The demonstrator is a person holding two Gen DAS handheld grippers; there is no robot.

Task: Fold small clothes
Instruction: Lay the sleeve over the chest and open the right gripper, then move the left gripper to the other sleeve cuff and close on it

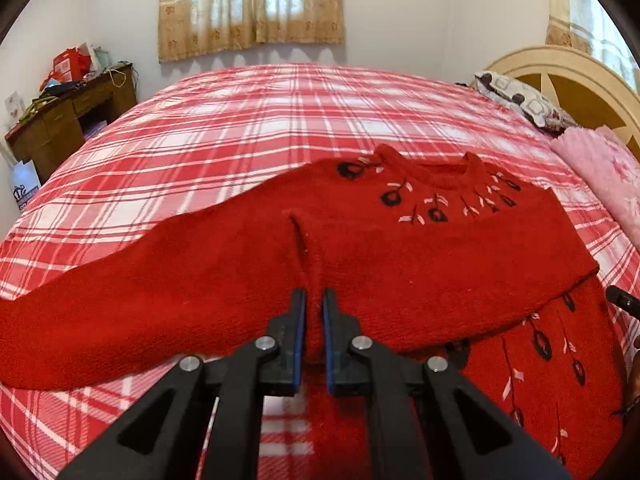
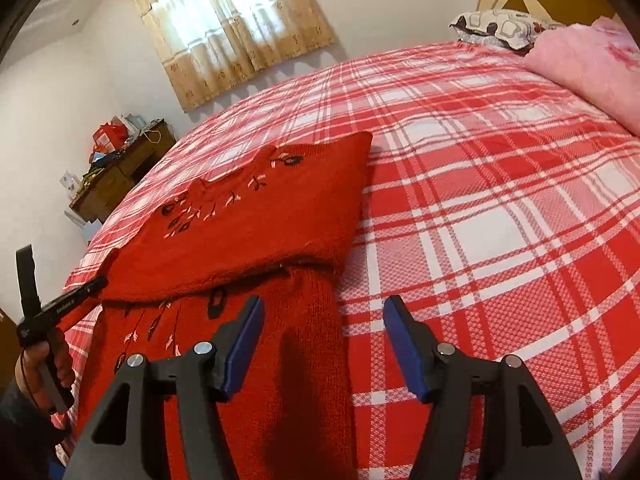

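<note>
A red knitted sweater (image 1: 400, 248) with black and pink embroidered flowers lies on the red-and-white plaid bed (image 1: 240, 128). Its upper part is folded over the lower part, and one sleeve stretches to the left. My left gripper (image 1: 314, 300) is shut on a raised fold of the sweater near the armpit. In the right wrist view the sweater (image 2: 256, 232) lies to the left. My right gripper (image 2: 322, 312) is open and empty, above the sweater's right edge and the bedspread (image 2: 500, 220). The left gripper's handle (image 2: 44, 320), held in a hand, shows at the far left.
A pink blanket (image 1: 604, 176) and a patterned pillow (image 1: 524, 100) lie by the wooden headboard (image 1: 576, 80) at the right. A cluttered wooden desk (image 1: 68, 112) stands at the left by the wall. A curtained window (image 1: 252, 4) is behind the bed.
</note>
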